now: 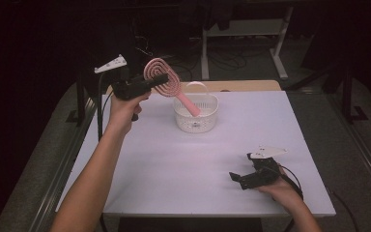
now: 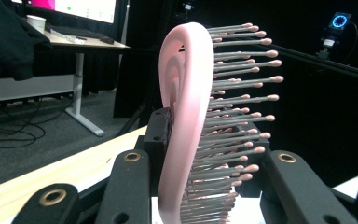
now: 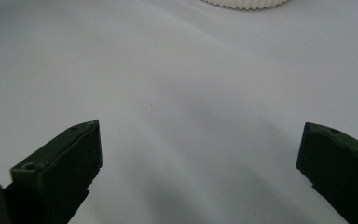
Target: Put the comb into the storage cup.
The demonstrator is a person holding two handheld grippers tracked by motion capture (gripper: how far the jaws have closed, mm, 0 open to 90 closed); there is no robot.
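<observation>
A pink hairbrush [image 1: 163, 77] with an oval looped head is held up over the table's back left, and my left gripper [image 1: 155, 81] is shut on that head. Its handle slants down to the right into a white basket [image 1: 196, 112]. In the left gripper view the brush head [image 2: 186, 116] stands edge-on between my jaws, its pink-tipped bristles pointing right. My right gripper [image 1: 239, 178] rests low near the table's front right, open, with nothing between its fingers [image 3: 60, 165]. The basket's ribbed rim [image 3: 244, 3] shows at the top of the right gripper view.
The white table [image 1: 183, 164] has a wooden strip [image 1: 241, 86] along its far edge. Behind it stand a desk's legs [image 1: 280, 46] and cables on the dark floor. A metal rail [image 1: 63, 169] runs along the table's left side.
</observation>
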